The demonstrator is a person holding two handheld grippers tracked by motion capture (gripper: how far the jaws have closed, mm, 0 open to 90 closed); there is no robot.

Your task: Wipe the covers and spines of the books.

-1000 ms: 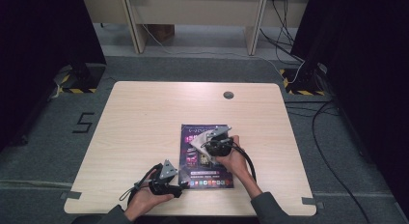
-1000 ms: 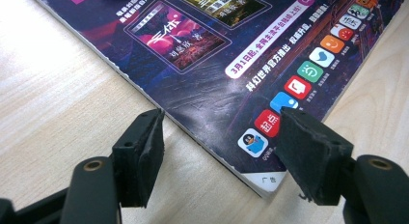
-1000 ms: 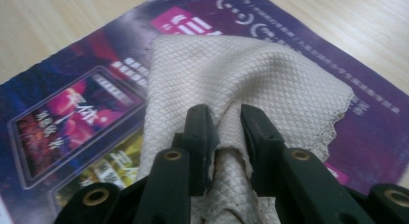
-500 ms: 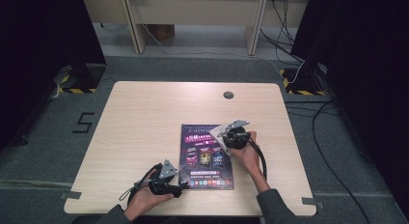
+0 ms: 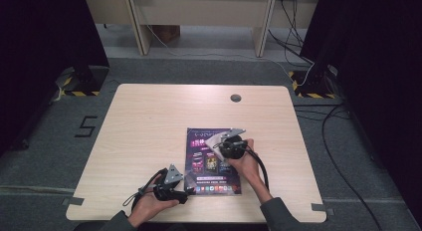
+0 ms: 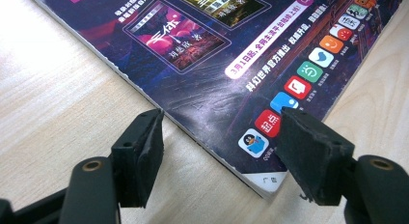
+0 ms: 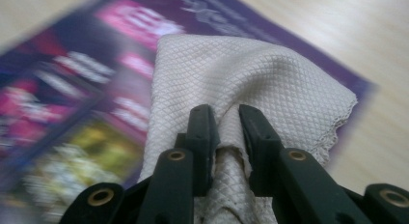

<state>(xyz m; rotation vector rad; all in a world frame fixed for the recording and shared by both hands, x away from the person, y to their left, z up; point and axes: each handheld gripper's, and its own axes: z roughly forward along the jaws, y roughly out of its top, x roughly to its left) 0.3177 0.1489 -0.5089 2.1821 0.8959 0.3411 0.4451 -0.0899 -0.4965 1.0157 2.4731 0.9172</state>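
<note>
Light wood tabletop (image 5: 149, 121) with round grommet hole (image 5: 236, 98). Grey carpet floor (image 5: 59, 156), hazard tape (image 5: 79, 93), black curtains (image 5: 45, 32), trailing cables (image 5: 343, 156).

Overhead view; two close magazine (image 5: 213, 161) views

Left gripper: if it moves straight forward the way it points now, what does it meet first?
Probably the near corner of the magazine: the open left gripper straddles that corner, so the jaws would likely slide along both sides of it.
</note>
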